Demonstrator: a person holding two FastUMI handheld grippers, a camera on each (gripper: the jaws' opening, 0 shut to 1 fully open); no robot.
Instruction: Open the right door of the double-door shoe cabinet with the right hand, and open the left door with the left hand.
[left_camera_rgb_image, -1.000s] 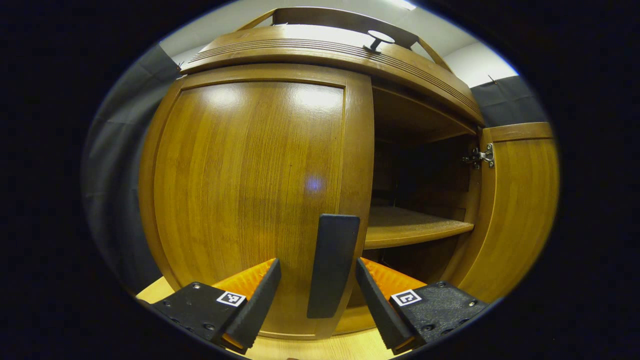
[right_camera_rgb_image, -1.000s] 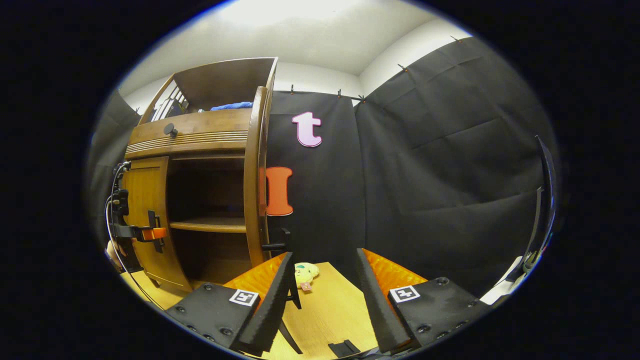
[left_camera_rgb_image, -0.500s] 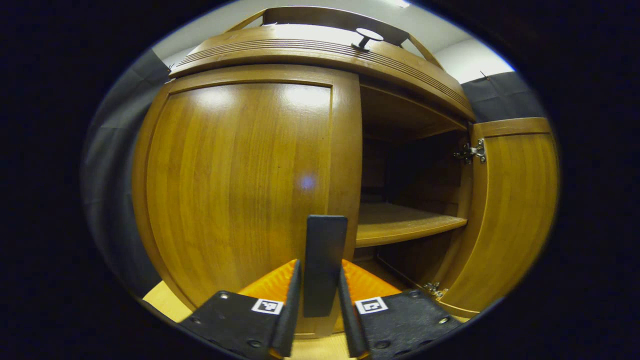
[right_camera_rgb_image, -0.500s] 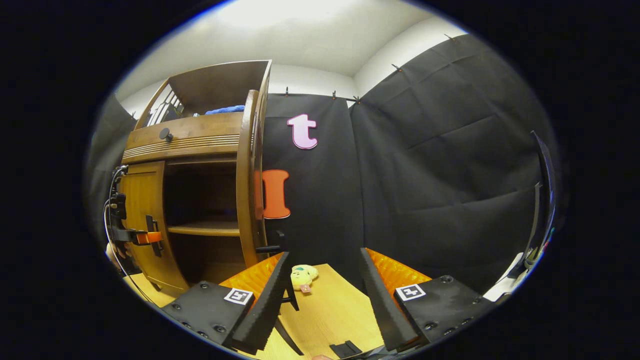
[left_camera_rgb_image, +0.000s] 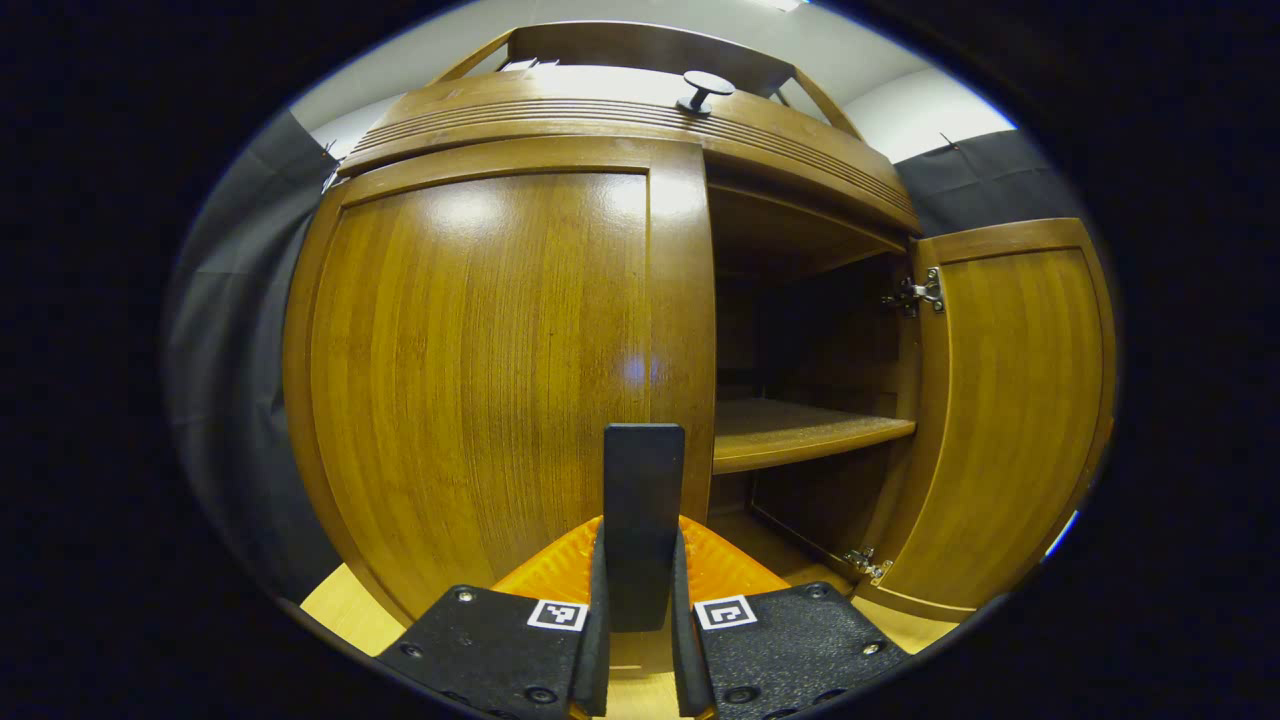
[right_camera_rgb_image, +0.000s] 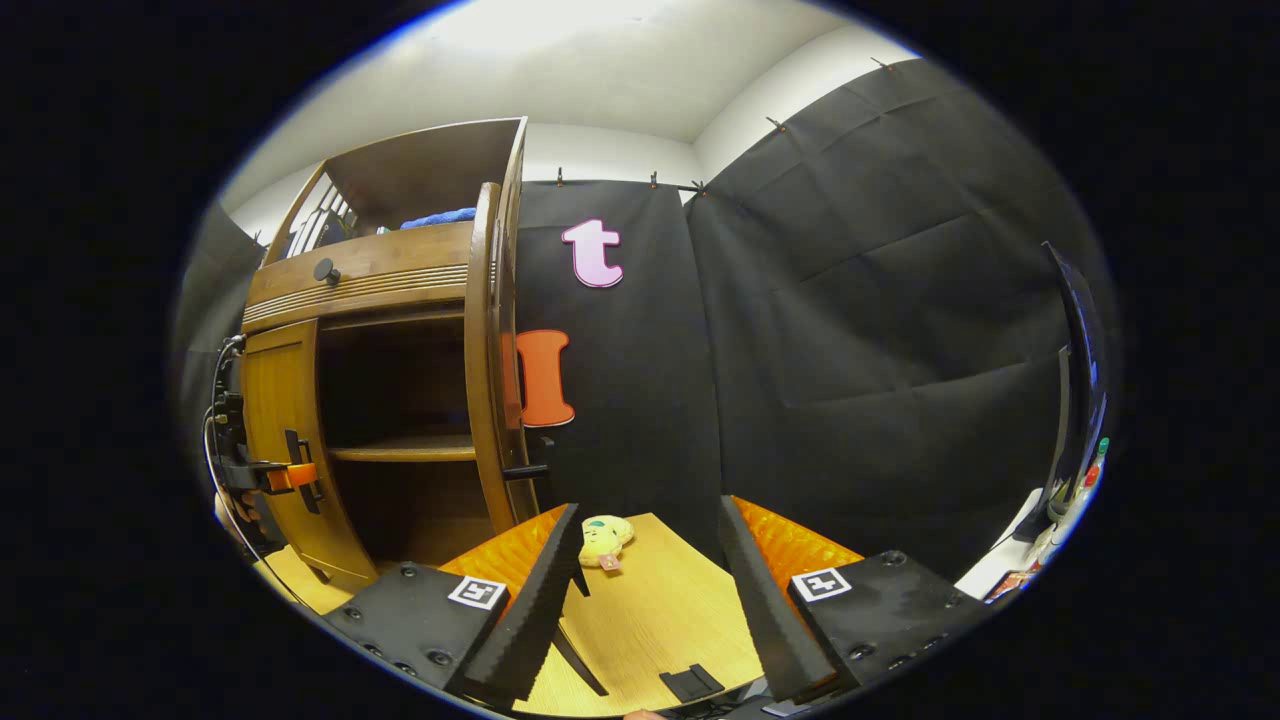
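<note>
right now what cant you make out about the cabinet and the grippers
- Left gripper view: the lower end of the left door handle sits between the left gripper fingers, which hide it.
- Left gripper view: the cabinet's back wall behind the shelf is lost in shadow.
- Right gripper view: the right door shows edge-on, so its face is unseen.
- Right gripper view: the blue item on top is cut off by the cabinet's rim.

The left door (left_camera_rgb_image: 480, 380) stands shut across its half of the cabinet, its dark handle (left_camera_rgb_image: 642, 520) clamped between the left gripper (left_camera_rgb_image: 636, 640) fingers. Beside it the right half gapes open, the shelf (left_camera_rgb_image: 800, 435) splitting that room into upper and lower bays. The right door (left_camera_rgb_image: 1010, 410) juts outward at the cabinet's edge. Before the right gripper (right_camera_rgb_image: 645, 590), the tabletop (right_camera_rgb_image: 660, 610) lies bare but for a small plush toy (right_camera_rgb_image: 602, 538) near its far edge.
</note>
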